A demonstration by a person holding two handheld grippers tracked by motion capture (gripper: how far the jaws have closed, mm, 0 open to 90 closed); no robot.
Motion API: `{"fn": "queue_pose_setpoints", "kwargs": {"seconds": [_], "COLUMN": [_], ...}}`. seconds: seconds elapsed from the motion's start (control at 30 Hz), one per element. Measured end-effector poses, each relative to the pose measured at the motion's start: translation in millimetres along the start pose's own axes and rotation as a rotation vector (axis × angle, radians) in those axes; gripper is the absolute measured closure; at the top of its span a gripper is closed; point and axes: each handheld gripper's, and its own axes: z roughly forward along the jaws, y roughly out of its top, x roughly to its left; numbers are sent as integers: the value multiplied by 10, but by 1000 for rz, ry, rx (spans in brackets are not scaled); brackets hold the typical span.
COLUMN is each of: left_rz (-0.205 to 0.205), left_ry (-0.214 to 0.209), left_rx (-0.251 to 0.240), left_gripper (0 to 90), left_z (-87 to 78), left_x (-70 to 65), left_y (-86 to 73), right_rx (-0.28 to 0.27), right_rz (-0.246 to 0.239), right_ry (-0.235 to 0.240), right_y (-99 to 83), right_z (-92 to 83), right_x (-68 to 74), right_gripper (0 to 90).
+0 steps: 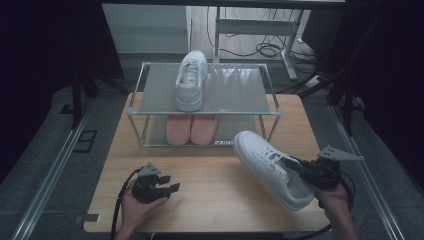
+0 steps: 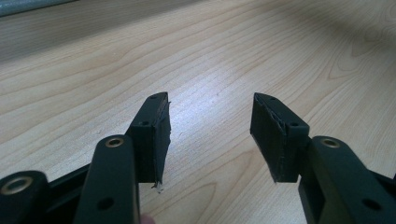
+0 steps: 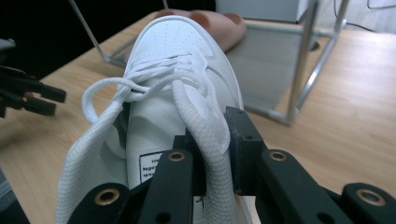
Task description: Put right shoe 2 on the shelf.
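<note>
Work in hand: the person is carrying a white sneaker point(image 1: 270, 167) in the right tongs point(image 1: 300, 167), apparently toward the shoe rack point(image 1: 272, 112) where its mate point(image 1: 191, 80) is sitting on the top shelf.
Right tongs: they are clenching the sneaker's tongue point(image 3: 205, 135) near the collar, one jaw inside the shoe and one outside, pads pressing on the padded fabric.
Left tongs: the left tongs point(image 1: 167, 186) are hanging released over the bare tabletop point(image 1: 210, 175), jaws standing apart with nothing between them; in the left gripper view they point(image 2: 210, 116) are facing wood grain alone.
Where the sneaker is: over the right front part of the tabletop, just in front of the rack's right leg, and I cannot tell whether its sole is touching the wood.
Long axis: the toe is pointing away from the right hand, toward the rack and slightly left; the heel is lying nearest that hand.
Deciding relation: the free space on the top shelf lies beyond the toe, to the right of the mate, so I judge the shoe needs lifting forward along its own length.
Nearer hand: the right; the left is well apart.
Lower shelf: a pair of pink slippers point(image 1: 191, 129) is sitting there.
Writing: a white label point(image 3: 150, 164) with dark print is showing inside the sneaker, too small to read; the mark on the mate's tongue is unreadable too.
</note>
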Motion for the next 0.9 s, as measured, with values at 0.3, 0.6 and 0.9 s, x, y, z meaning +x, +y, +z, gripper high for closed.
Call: {"fn": "queue_pose_setpoints", "kwargs": {"seconds": [0.3, 0.6, 0.9], "left_rz": [-4, -4, -5], "left_ry": [0, -2, -1], "left_rx": [-1, -2, -4], "left_gripper": [482, 481, 481], "left_z": [3, -1, -6], "left_x": [7, 12, 13], "left_y": [-6, -7, -6], "right_rx": [-32, -54, -95], "right_rz": [-14, -30, -27], "right_ry": [57, 105, 107], "right_y": [172, 312, 494], "right_z": [197, 331, 337], "right_x": [184, 337, 406], "right_gripper": [798, 798, 798]}}
